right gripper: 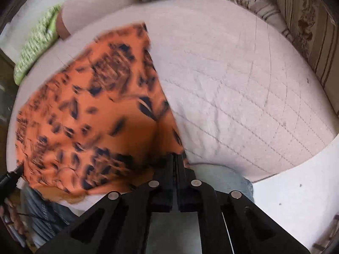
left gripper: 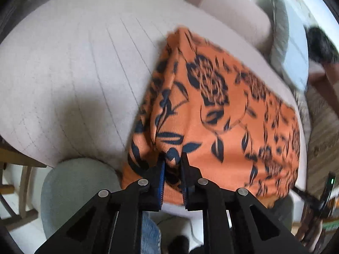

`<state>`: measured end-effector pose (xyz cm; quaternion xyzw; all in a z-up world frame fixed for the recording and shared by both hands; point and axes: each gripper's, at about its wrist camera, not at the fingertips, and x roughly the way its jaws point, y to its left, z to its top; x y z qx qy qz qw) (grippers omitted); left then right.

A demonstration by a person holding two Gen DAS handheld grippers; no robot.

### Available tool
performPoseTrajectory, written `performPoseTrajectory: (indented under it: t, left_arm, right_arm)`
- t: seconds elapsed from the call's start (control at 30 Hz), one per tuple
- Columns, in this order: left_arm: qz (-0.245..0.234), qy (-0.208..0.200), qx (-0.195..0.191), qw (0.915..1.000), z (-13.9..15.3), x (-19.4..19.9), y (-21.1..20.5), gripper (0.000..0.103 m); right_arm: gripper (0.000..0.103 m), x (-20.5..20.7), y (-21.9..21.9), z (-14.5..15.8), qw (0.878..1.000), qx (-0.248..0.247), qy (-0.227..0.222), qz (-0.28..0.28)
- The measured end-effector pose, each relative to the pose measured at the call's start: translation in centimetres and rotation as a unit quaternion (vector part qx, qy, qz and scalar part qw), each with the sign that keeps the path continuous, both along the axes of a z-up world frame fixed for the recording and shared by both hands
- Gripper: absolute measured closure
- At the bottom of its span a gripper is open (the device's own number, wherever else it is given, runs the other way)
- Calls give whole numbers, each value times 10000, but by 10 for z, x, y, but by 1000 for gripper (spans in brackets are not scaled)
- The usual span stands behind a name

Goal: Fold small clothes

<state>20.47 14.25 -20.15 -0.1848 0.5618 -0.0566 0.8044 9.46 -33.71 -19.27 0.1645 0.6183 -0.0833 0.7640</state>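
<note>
Quilted pad carries an orange garment. Left gripper jaws clamp its near hem; right gripper jaws pinch its corner. Only the right view shows a green cushion.

One orange garment with a dark blue flower print lies on one pale quilted pad with stitched lines. Two pairs of black tongs are in view, the left tongs and the right tongs. One green-and-white patterned cloth sits at the pad's far edge. One grey-green rounded cushion shows below the pad. One beige striped pillow lies beyond it.
</note>
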Motion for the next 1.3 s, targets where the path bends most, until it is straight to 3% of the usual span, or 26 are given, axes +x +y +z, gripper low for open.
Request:
performPoseTrajectory:
  t: [0.07, 0.13, 0.23, 0.27, 0.37, 0.47, 0.67, 0.77, 0.83, 0.9, 0.93, 0.97, 1.17, 1.23, 1.3]
  left_arm:
    - [-167, -85, -3, 9998, 10, -8, -1, 85]
    - [-151, -229, -72, 9996, 26, -18, 6, 75]
    - [-28, -388, -426, 9983, 47, -18, 11, 64]
    - [19, -482, -533, 9974, 55, -17, 14, 62]
    - [64, -657, -557, 9963, 72, 0, 20, 55]
    - [129, -617, -484, 9968, 71, 42, 28, 54]
    - [396, -221, -336, 9984, 30, 143, 28, 56]
    - [601, -7, -675, 9959, 12, 171, 30, 56]
    - [625, 194, -674, 9956, 0, 182, 29, 56]
    - [595, 239, -663, 9957, -8, 187, 29, 65]
    - [633, 213, -702, 9953, -7, 190, 32, 70]
    - [658, 150, -813, 9944, -5, 190, 35, 84]
    - [623, -693, -985, 9908, 23, 180, 46, 90]
    - [712, -671, -858, 9915, 15, 187, 48, 90]
    - [687, -381, -584, 9952, -3, 194, 41, 89]
  right_arm:
    - [96, -8, -12, 11, 9968, 680, -380, -190]
    - [90, -13, -16, 34, 9938, 709, -830, -194]
    - [54, -6, -17, 52, 9882, 989, -1166, -72]
    - [52, 1, -17, 56, 9856, 1129, -1261, -24]
    - [52, 22, -12, 59, 9829, 1287, -1314, 78]
    - [52, 55, -9, 57, 9809, 1341, -1402, 148]
    - [52, 145, -32, 20, 9803, 1708, -973, -181]
    - [53, 180, -46, -7, 9805, 1802, -674, -408]
    - [53, 193, -51, -21, 9759, 2029, -583, -550]
    - [62, 202, -50, -33, 9730, 2202, -443, -527]
    - [77, 204, -49, -36, 9733, 2204, -395, -507]
    - [91, 205, -45, -36, 9744, 2184, -368, -387]
    - [95, 185, -52, 7, 9833, 1614, -725, -425]
    - [95, 183, -57, 6, 9872, 1340, -709, -498]
    - [95, 189, -58, -9, 9911, 1144, -489, -463]
